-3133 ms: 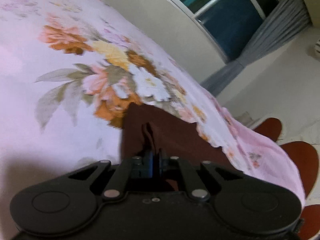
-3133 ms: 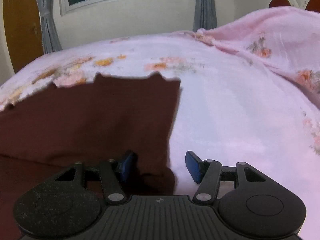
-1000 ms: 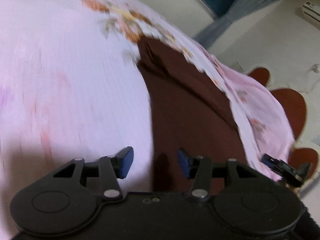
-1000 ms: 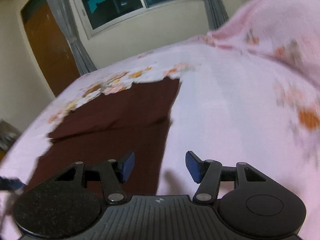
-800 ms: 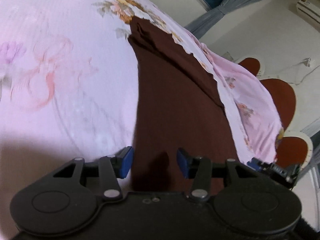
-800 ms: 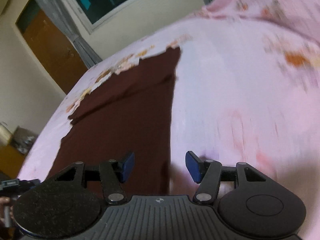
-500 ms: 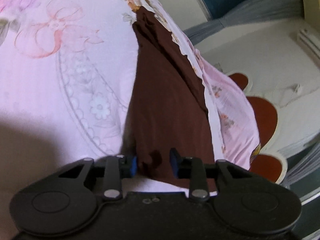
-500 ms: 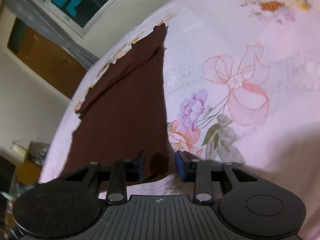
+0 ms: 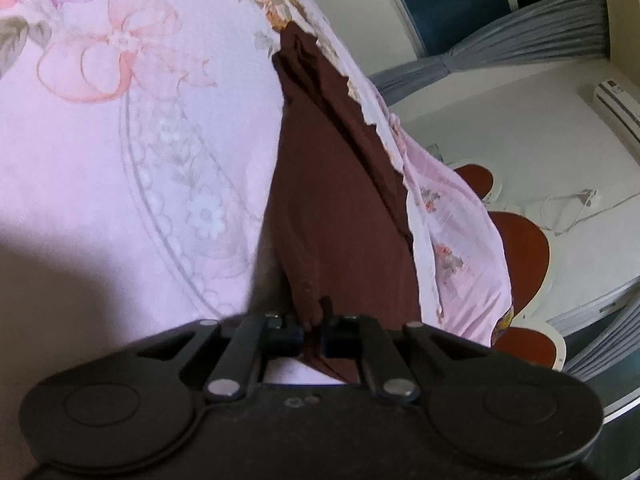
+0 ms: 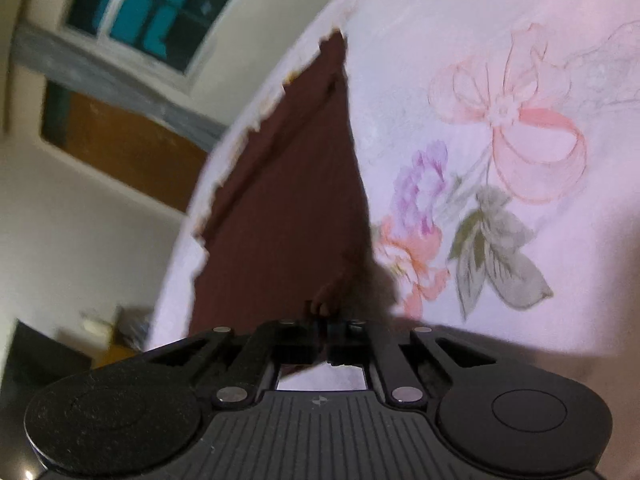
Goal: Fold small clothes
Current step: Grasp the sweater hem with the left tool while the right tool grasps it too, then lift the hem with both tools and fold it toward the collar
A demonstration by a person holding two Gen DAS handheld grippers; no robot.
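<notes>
Both grippers, spread wide a second ago, now pinch the brown cloth (image 9: 340, 208): left gripper (image 9: 311, 330) and right gripper (image 10: 320, 334) each clamp a near corner at 6 o'clock on the flowered bed sheet (image 9: 132, 152).

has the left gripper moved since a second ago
Yes. The left gripper has dropped to the near edge of the brown garment on the floral sheet, jaws now shut on it.

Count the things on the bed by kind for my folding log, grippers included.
Brown garment: 1
Hand-held gripper: 2, the left and the right, each shut on a near corner of the garment
Floral pink bedsheet under it: 1
Total: 4
</notes>
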